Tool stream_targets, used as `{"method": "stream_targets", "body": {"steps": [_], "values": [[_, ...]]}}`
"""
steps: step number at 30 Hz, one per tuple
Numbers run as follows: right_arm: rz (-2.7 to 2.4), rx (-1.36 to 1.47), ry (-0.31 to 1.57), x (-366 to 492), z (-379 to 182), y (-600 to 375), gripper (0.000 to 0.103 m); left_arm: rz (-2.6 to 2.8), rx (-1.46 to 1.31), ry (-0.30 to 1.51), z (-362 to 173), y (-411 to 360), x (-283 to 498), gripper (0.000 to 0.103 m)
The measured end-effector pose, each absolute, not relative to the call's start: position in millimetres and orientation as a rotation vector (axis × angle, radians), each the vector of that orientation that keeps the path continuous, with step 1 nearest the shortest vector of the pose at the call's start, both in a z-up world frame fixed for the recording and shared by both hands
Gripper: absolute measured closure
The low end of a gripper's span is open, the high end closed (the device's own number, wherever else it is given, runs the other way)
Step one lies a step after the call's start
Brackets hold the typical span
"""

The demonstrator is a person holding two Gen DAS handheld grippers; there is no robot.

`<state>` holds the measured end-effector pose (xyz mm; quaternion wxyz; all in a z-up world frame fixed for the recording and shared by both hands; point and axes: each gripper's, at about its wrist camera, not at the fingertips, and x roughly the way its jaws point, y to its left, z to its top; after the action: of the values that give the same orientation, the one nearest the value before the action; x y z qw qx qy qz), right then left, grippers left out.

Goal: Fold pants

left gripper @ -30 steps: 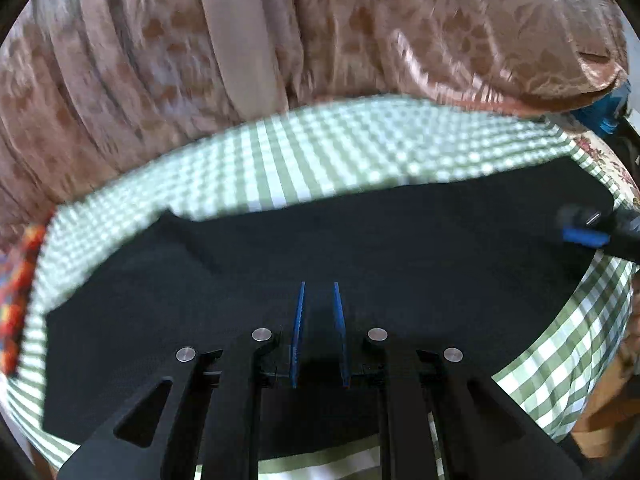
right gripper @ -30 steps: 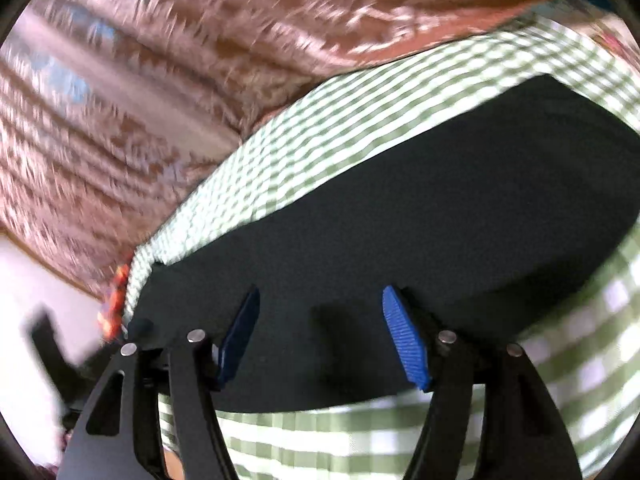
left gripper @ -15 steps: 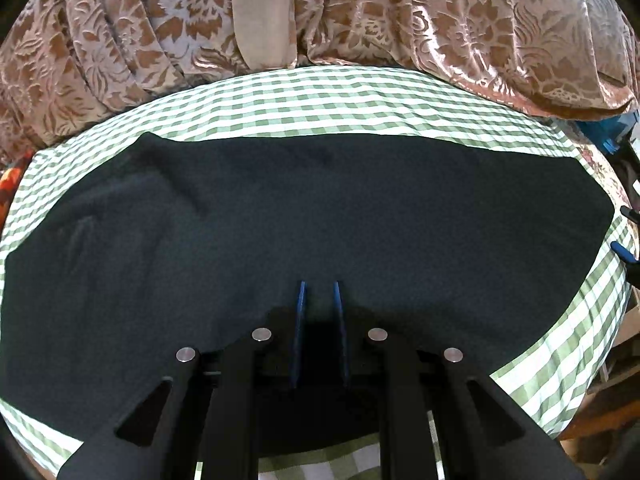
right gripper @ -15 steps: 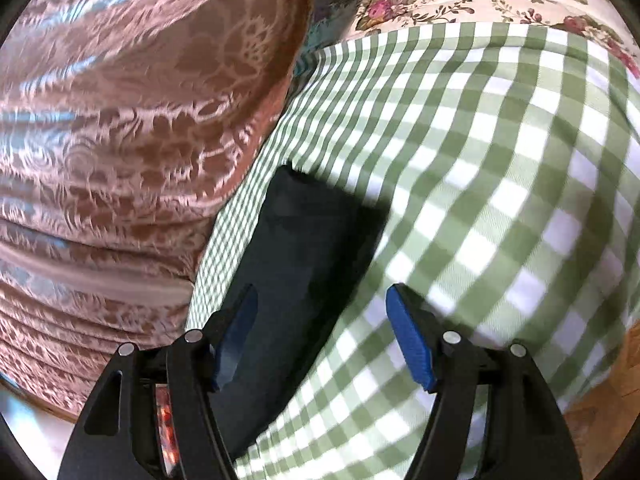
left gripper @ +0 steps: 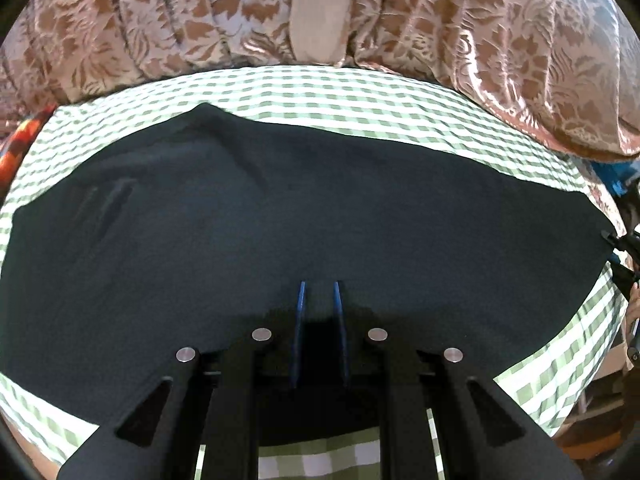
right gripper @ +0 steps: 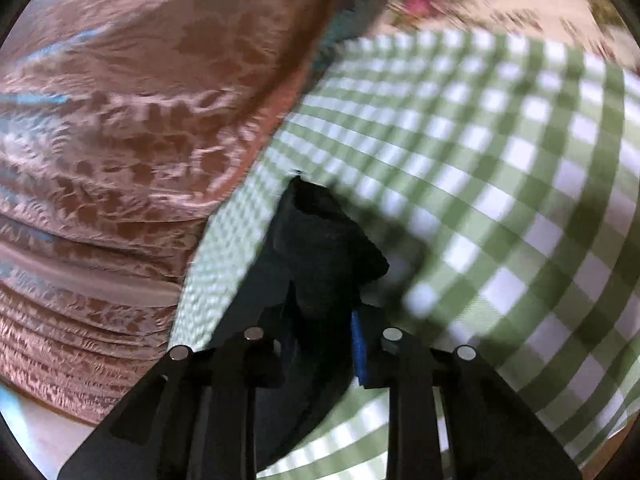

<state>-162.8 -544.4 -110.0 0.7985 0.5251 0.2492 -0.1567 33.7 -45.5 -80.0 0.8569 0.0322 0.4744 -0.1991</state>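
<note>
Black pants (left gripper: 280,220) lie spread lengthwise on a table with a green checked cloth (left gripper: 320,92). My left gripper (left gripper: 318,292) sits over their near edge at mid-length. Its blue pads are a narrow gap apart, with dark fabric between them. At the far right end of the pants, the black tips of my right gripper (left gripper: 616,258) show at the frame's edge. In the right wrist view, my right gripper (right gripper: 324,320) has its jaws closing on the pants' end corner (right gripper: 320,248). The fabric bunches up between the pads, and only the right blue pad (right gripper: 358,352) shows.
A brown floral curtain (left gripper: 160,20) hangs close behind the table's far edge and also appears in the right wrist view (right gripper: 120,120). A pale flowered cloth (right gripper: 500,0) lies beyond the checked cloth (right gripper: 500,200). An orange patterned thing (left gripper: 16,148) sits at the left end.
My right gripper swung from over the pants' middle to their end and went from wide open to closed on the corner. My left gripper shifted slightly and rolled, keeping the same narrow gap.
</note>
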Motion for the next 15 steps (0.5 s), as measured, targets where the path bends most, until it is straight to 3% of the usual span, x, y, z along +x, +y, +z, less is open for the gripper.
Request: {"method": "stream_targets", "body": {"steps": [10,15], "values": [[0.012,0.842,0.517,-92,-6,-438,0.083,-0.477,-0.108,1.014,-67,-13,42,0.09],[0.211,0.711,0.62,-41,5,-347,0.083,-0.523,-0.222,1.024,-61,7,47,0.09]]}}
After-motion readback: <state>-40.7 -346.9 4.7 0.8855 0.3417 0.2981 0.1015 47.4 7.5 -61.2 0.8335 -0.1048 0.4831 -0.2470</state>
